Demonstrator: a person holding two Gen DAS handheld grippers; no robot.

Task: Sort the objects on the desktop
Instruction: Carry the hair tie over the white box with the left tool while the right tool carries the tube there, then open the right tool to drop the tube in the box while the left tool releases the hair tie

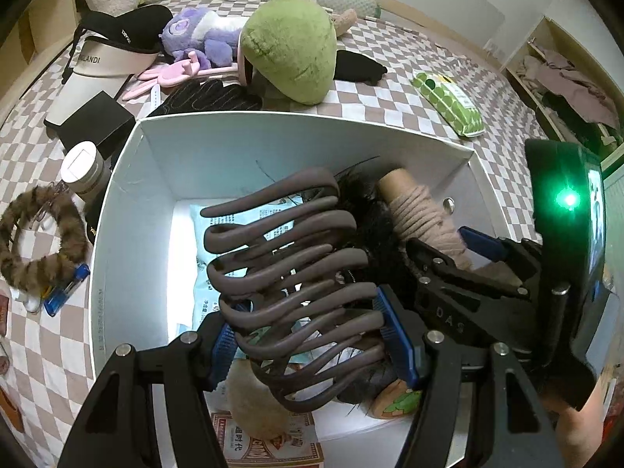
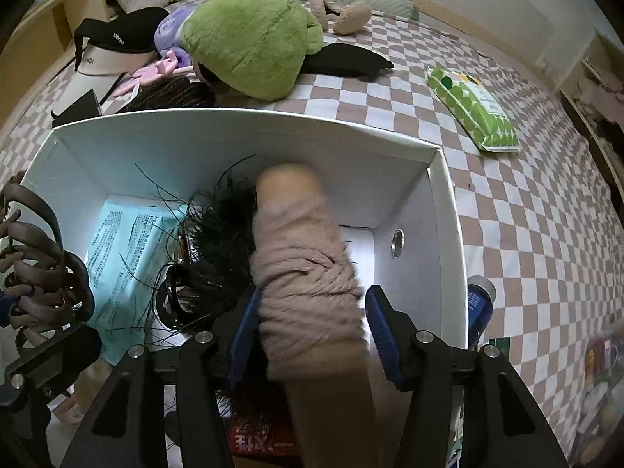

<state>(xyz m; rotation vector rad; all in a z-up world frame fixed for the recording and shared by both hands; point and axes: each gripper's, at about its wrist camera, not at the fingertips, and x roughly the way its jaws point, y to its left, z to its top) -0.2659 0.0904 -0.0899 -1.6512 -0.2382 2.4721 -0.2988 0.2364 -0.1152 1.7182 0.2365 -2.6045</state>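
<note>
My left gripper (image 1: 312,335) is shut on a large brown hair claw clip (image 1: 288,273) and holds it over the white box (image 1: 117,210). My right gripper (image 2: 312,331) holds a spool of pinkish yarn (image 2: 304,265) on a cardboard tube between its blue pads, above the same box (image 2: 448,202); a small gap shows at the right pad (image 2: 384,331). The right gripper with the yarn (image 1: 425,214) also shows in the left wrist view. The clip (image 2: 39,269) shows at the left edge of the right wrist view. In the box lie a light blue packet (image 2: 128,241) and a black feathery item (image 2: 218,230).
The box sits on a checkered bedspread. Behind it lie a green plush (image 1: 288,46), a purple plush (image 1: 199,39), visors (image 1: 105,54) and a black box (image 1: 97,121). A green dotted tissue pack (image 1: 448,101) lies to the right. A furry headband (image 1: 35,241), jar (image 1: 84,171) and stapler (image 1: 66,288) lie left.
</note>
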